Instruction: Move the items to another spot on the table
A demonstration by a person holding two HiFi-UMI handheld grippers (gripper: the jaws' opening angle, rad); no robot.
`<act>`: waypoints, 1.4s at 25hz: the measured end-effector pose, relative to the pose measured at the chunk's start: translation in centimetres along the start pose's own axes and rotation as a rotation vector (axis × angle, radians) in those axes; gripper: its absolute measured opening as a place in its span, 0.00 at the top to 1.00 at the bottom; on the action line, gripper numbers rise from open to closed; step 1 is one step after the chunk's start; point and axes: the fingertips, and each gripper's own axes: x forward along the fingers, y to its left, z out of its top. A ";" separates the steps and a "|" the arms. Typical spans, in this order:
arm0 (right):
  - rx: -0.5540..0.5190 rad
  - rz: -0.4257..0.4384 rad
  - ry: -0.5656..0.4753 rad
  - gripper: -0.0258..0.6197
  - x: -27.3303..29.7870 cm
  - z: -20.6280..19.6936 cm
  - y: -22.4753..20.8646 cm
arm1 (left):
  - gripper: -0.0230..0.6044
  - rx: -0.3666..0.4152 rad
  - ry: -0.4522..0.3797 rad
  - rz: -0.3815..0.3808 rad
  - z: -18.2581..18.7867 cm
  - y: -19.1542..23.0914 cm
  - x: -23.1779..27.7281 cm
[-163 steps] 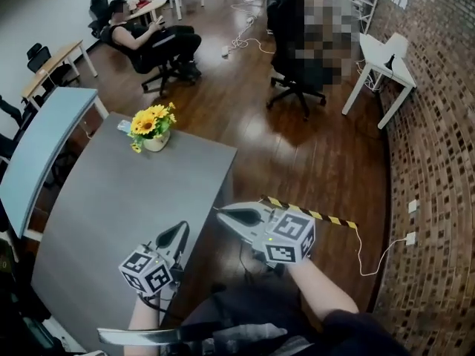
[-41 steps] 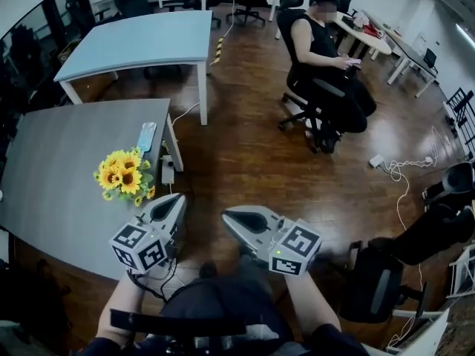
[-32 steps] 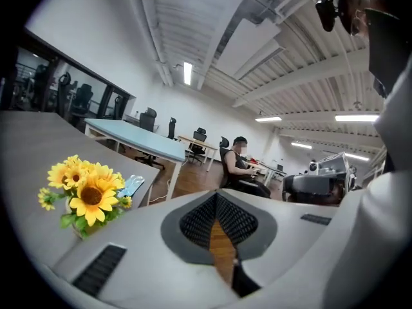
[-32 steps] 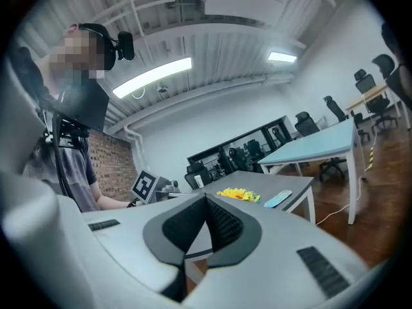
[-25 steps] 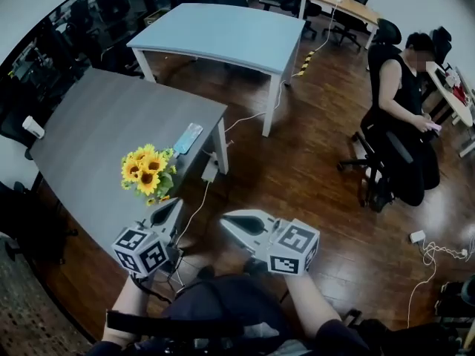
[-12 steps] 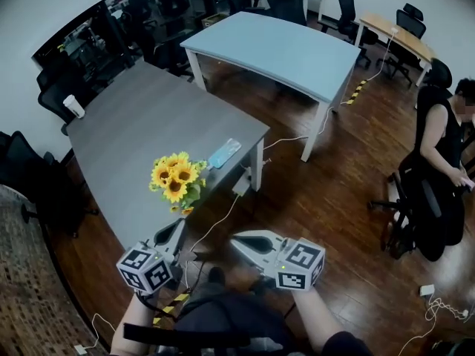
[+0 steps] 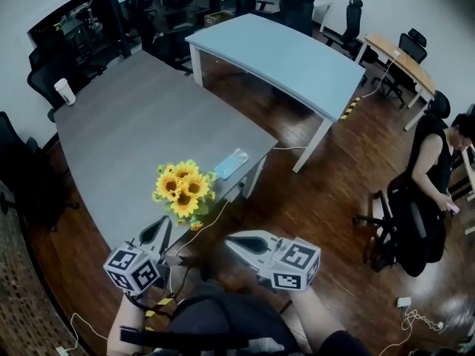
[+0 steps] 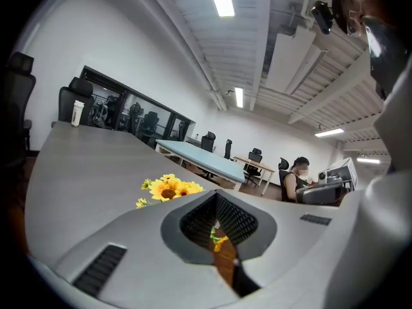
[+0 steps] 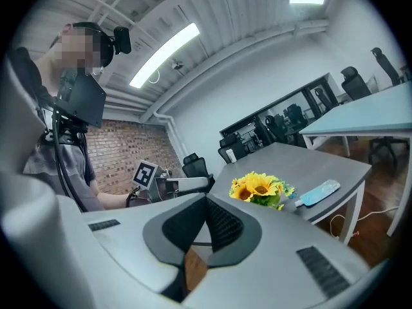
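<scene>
**Left gripper (image 7: 162, 223) and right gripper (image 7: 231, 238) shut and empty at the table's edge**

We hold both at the near edge of the grey table (image 7: 126, 124), jaws pressed together with nothing between them; the sunflowers (image 7: 182, 191) stand just ahead of the left gripper; a flat light-blue packet (image 7: 231, 164) lies beside them by the right corner; a white cup (image 7: 65, 91) stands well apart at the far corner.

On the grey rectangular table (image 7: 126, 139), near its front edge: yellow sunflower bunch (image 7: 182, 191), pale blue flat packet (image 7: 231, 164) just right of it by the corner. White paper cup (image 7: 65, 91) at the far left corner, well apart. Behind, a light blue curved table (image 7: 282, 50). Just before the flowers, left gripper (image 7: 161, 225) — right gripper (image 7: 234, 240) beside it, off the table.
</scene>
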 end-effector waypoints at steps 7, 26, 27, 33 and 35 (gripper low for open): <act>-0.031 -0.053 0.053 0.99 5.1 1.6 -1.3 | 0.95 0.027 0.001 -0.016 1.9 5.4 0.2; -0.194 -0.100 0.355 0.91 7.2 -2.7 -10.6 | 0.94 0.144 0.143 0.186 -3.6 13.3 0.0; -0.193 -0.094 0.367 0.91 7.3 -3.0 -11.4 | 0.94 0.162 0.156 0.188 -4.0 13.3 0.5; -0.193 -0.038 0.444 0.91 8.6 -4.5 -14.0 | 0.54 0.417 0.343 0.040 -7.9 11.5 4.7; -0.190 -0.014 0.461 0.91 8.9 -4.8 -13.9 | 0.42 0.467 0.397 -0.017 -9.4 10.8 5.8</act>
